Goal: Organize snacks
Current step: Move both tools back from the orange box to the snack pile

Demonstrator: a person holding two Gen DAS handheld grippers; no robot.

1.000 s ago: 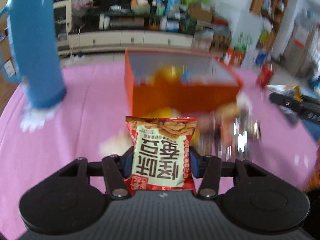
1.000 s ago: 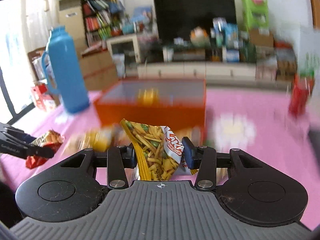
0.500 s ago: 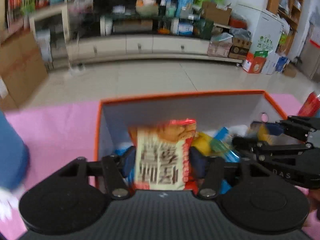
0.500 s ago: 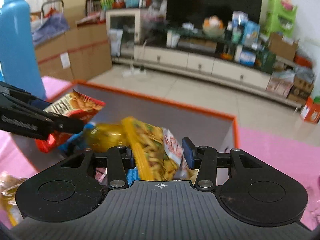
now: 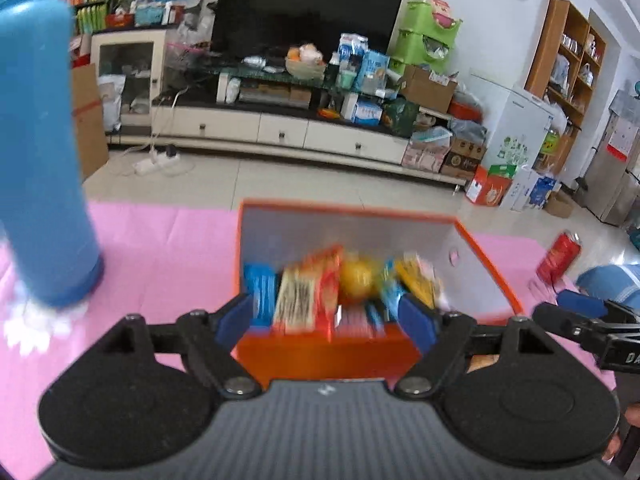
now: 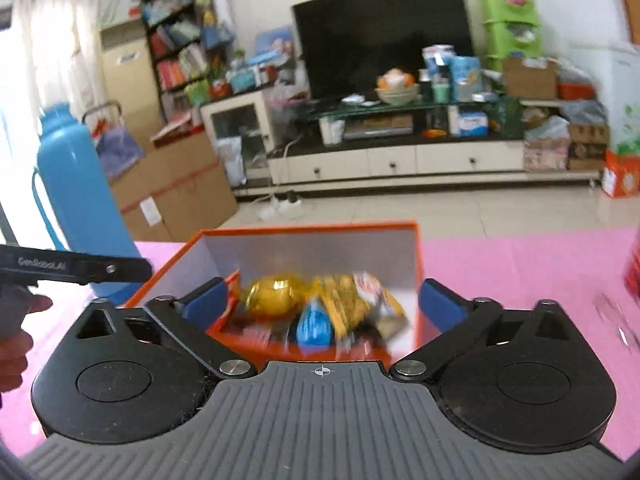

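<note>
An orange box (image 5: pixel 320 354) with grey inner walls stands on the pink table and holds several snack packets. My left gripper (image 5: pixel 326 316) is open and empty just in front of the box. The red cracker packet (image 5: pixel 306 298) lies in the box beside a yellow packet (image 5: pixel 358 280). My right gripper (image 6: pixel 320 304) is open and empty over the near edge of the box (image 6: pixel 320 354). The yellow chips packet (image 6: pixel 352 304) lies inside, next to a golden packet (image 6: pixel 276 294) and a blue one (image 6: pixel 314 326).
A tall blue flask (image 5: pixel 38 152) stands on the table to the left of the box, also in the right wrist view (image 6: pixel 80 208). A red can (image 5: pixel 558 258) stands at the right. Pink tablecloth (image 5: pixel 160 248) surrounds the box. The table's far edge lies just behind it.
Both grippers have opened and let go of their packets, which now lie in the orange box. Both grippers have drawn back toward the near side of the box.
</note>
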